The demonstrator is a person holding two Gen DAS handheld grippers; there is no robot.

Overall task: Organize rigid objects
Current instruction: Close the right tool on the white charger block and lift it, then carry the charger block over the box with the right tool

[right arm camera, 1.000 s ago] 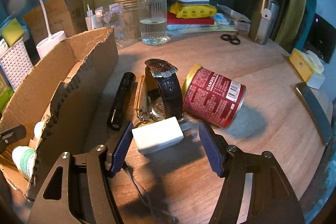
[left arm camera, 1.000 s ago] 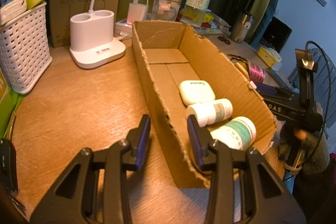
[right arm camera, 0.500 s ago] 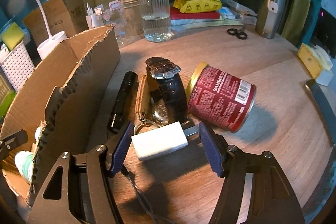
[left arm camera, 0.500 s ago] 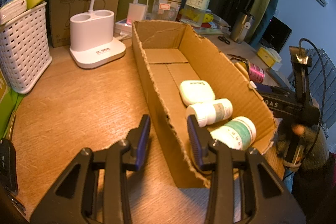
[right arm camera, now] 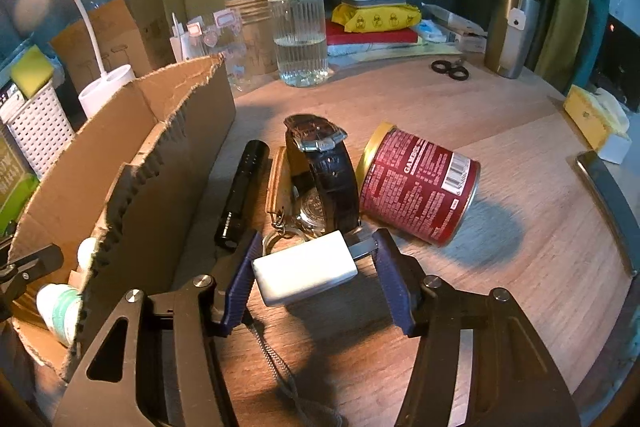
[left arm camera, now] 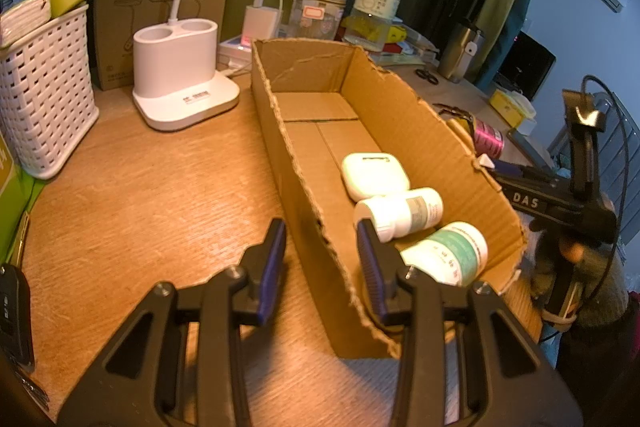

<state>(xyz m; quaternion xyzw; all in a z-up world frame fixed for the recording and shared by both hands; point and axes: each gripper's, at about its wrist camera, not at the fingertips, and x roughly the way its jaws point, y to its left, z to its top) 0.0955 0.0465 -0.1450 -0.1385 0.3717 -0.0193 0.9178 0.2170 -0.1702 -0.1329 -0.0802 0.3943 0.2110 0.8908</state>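
Left wrist view: left gripper (left arm camera: 320, 259) clamps the cardboard box (left arm camera: 416, 131) by its near-left wall; inside lie a white case (left arm camera: 374, 174) and two bottles (left arm camera: 400, 211). Right wrist view: right gripper (right arm camera: 314, 269), right of the box, closing around a white charger (right arm camera: 306, 269), pads not yet pressing.

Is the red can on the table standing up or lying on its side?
Lying on its side. The red can rests along its length on the table, gold rim toward the watch, barcode label facing up.
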